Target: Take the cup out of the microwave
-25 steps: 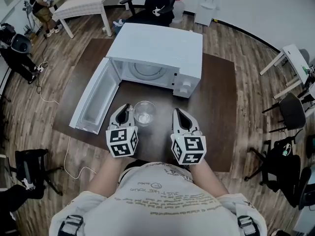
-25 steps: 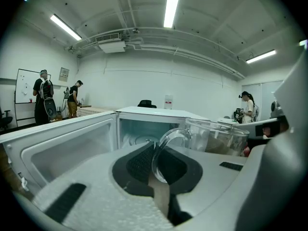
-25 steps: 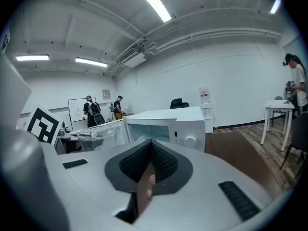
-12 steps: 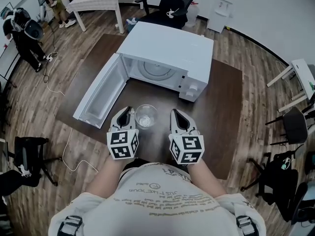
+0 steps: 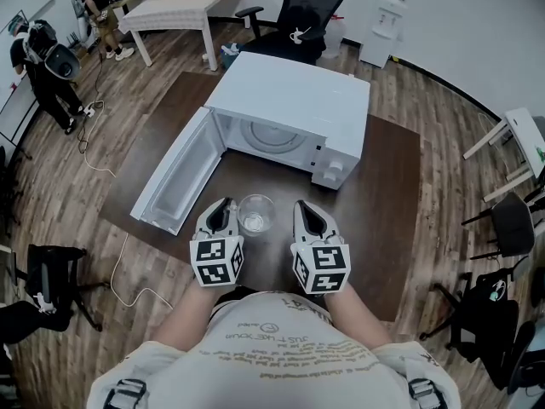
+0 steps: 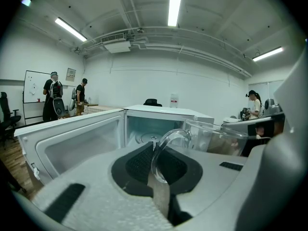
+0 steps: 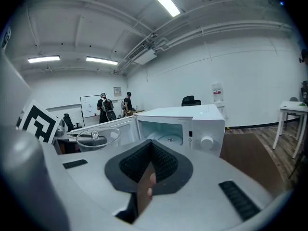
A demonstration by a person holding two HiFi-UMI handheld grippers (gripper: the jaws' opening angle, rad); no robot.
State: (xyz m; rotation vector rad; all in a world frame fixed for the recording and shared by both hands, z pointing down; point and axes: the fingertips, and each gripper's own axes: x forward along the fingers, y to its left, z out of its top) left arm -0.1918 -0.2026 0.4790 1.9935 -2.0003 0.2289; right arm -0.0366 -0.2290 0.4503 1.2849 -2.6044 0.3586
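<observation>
cup (image 5: 255, 214) in left gripper (image 5: 223, 205); open microwave (image 5: 294, 96) ahead

cup (image 5: 255, 215) on table (image 5: 385, 173) | before microwave (image 5: 294, 92) | between left claw (image 5: 223, 206), right claw (image 5: 302, 206)

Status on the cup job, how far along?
Done: the cup is out of the microwave, in front of its open door. In hand: left gripper shut on the handle. Left: probably just letting go. Right gripper shut, empty.

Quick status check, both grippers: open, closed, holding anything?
Left gripper: closed on the handle of the glass cup.
Right gripper: closed, nothing in it.
</observation>
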